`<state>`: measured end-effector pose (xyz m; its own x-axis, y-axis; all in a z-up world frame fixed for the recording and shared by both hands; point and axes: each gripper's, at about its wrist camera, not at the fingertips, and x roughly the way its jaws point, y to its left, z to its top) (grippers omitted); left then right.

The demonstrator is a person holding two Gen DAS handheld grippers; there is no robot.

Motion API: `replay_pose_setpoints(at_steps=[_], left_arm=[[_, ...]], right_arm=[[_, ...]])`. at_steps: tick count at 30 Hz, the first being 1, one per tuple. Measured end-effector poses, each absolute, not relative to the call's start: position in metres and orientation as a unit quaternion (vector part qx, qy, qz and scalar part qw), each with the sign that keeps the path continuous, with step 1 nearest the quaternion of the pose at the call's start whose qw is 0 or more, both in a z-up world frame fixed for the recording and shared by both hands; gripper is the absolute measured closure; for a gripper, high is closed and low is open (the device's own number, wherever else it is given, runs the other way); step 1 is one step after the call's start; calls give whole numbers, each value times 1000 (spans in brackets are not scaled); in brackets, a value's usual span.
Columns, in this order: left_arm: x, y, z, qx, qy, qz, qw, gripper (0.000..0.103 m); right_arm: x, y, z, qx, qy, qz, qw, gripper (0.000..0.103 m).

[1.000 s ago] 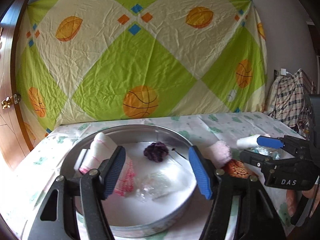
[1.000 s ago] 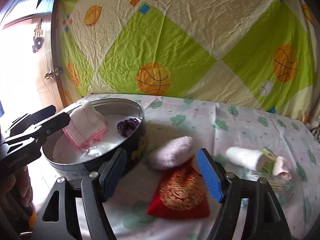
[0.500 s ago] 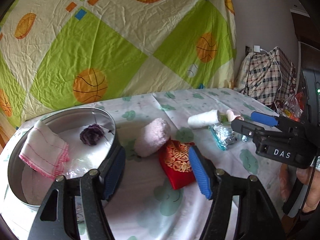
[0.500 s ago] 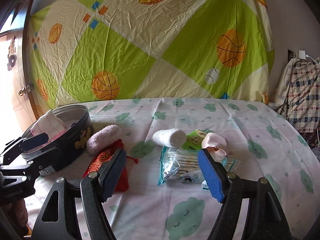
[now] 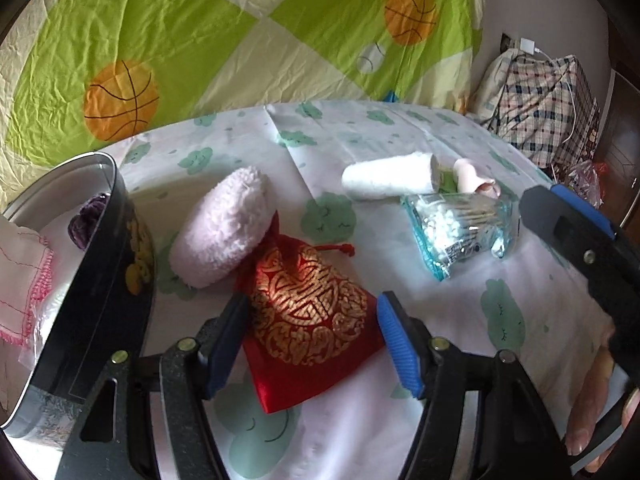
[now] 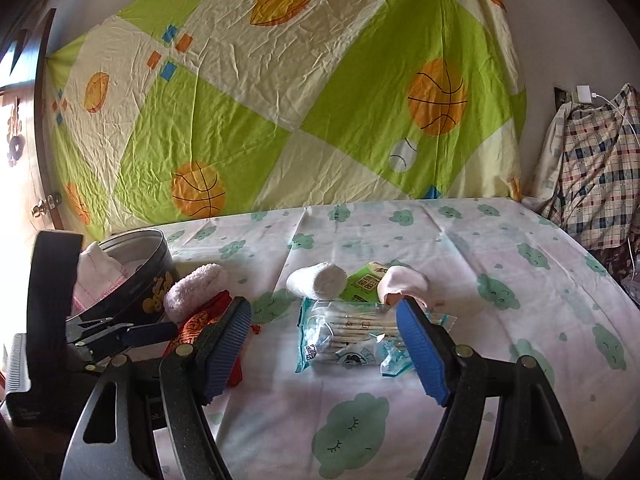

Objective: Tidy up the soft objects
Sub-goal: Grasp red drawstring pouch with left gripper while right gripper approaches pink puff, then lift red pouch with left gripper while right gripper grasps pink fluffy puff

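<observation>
Left to right: the round tin [image 5: 100, 280] at the worktop's left edge holds a pink-edged cloth [image 5: 20, 272] and a purple scrunchie [image 5: 86, 220]. A second ago the left gripper [image 5: 312, 344] looked into the tin; now, jaws about two-thirds open and empty, it straddles the red brocade pouch [image 5: 312, 320], beside the fluffy pink roll [image 5: 220, 228], probably the next pickup. The right gripper [image 6: 324, 352], jaws wide and empty, has swung toward the cotton-swab packet [image 6: 344, 336].
</observation>
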<state>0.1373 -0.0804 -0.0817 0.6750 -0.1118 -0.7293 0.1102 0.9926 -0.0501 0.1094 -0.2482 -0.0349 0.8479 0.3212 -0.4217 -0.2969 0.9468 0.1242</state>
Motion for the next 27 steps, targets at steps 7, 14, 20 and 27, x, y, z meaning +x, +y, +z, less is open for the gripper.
replay_pose_setpoints(at_steps=[7,14,20,27], left_arm=[[138,-78,-83,-17,403,-84,911,80],[113,-81,-64,-8,343,-106,933,90],[80,-75,-45,1,261,-106,959,90],[60,-43,-35,-8,191,-48,980,90]], right_arm=[[114,-256,-36,47,230,157,959,26],[113,-262,-36,59,228,144,961,26],[112,-263,-35,60,224,137,963,26],[115,-247,-35,31,229,144,962,26]])
